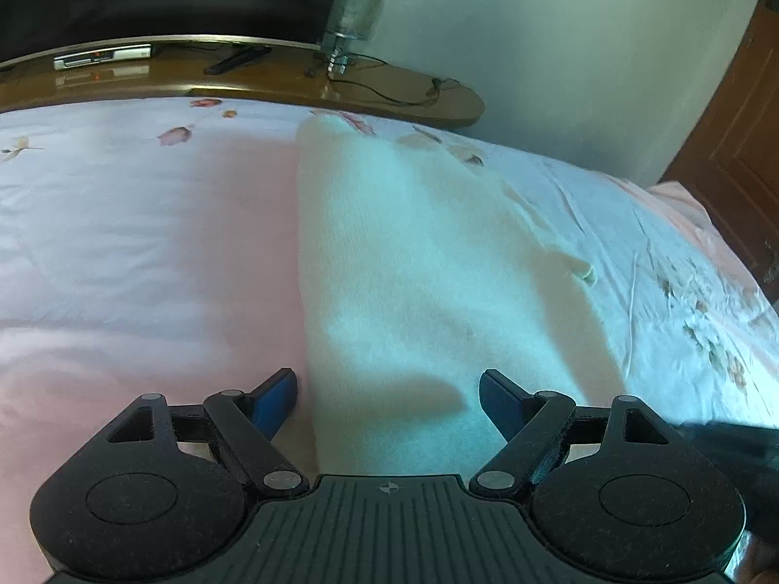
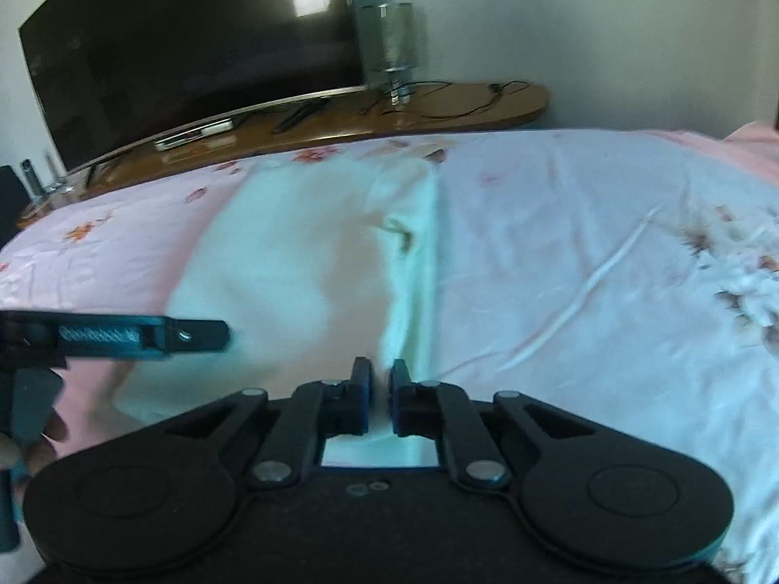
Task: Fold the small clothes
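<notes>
Pale fuzzy knit garment [image 1: 414, 263] looks half-folded; right gripper [image 2: 380, 374] pinches its edge, left gripper [image 1: 387, 392] spread wide above it.

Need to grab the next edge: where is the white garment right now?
The white garment lies lengthwise on the pink bedsheet, ahead of the open left gripper; the right gripper pinches its near edge.

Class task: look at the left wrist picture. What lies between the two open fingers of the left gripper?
In the left wrist view, the white garment lies between the left gripper's open fingers, spread on the pink bedsheet. Nothing else sits in that gap.
</notes>
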`<state>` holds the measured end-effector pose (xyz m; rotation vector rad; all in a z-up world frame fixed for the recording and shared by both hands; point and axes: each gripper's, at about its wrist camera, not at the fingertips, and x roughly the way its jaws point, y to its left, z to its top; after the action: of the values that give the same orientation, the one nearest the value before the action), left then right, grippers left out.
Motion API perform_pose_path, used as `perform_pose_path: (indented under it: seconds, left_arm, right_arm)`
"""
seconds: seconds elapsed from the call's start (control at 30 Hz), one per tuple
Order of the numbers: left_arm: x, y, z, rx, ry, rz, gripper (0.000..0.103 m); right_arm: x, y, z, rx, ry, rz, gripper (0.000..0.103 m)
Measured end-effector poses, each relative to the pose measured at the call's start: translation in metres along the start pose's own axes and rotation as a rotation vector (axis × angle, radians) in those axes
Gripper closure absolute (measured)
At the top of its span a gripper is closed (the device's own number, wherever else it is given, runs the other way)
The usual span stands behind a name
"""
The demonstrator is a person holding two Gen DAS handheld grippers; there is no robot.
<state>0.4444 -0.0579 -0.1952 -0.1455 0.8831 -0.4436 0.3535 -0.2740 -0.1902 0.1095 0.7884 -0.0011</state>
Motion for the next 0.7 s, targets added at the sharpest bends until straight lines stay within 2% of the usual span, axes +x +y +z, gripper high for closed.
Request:
perform_pose_path:
  seconds: [0.13,0.2,0.3,0.47,0.57,0.7]
  left_arm:
    - [0.004,-0.005,-0.007,0.053,0.005,0.013,0.021]
    - [0.000,-0.003,-0.002,0.026,0.007,0.008,0.021]
    - [-0.006,0.003,0.013,-0.024,-0.039,0.010,0.021]
    - [0.004,0.007,0.038,-0.045,-0.070,0.049,0.021]
    - [0.019,0.012,0.044,-0.077,-0.056,0.072,0.021]
    - [0.034,0.011,0.042,-0.094,-0.027,0.067,0.021]
  right_arm:
    - [0.002,-0.002,-0.002,0.014,0.024,0.038,0.094]
    - [-0.005,-0.006,0.005,0.044,-0.006,0.055,0.080]
    - [-0.013,-0.006,0.019,0.045,-0.072,0.067,0.080]
    - [0.003,0.005,0.048,0.002,-0.119,0.058,0.080]
    - [0.016,0.015,0.062,-0.048,-0.148,0.036,0.080]
    - [0.038,0.017,0.069,-0.075,-0.130,0.021,0.082]
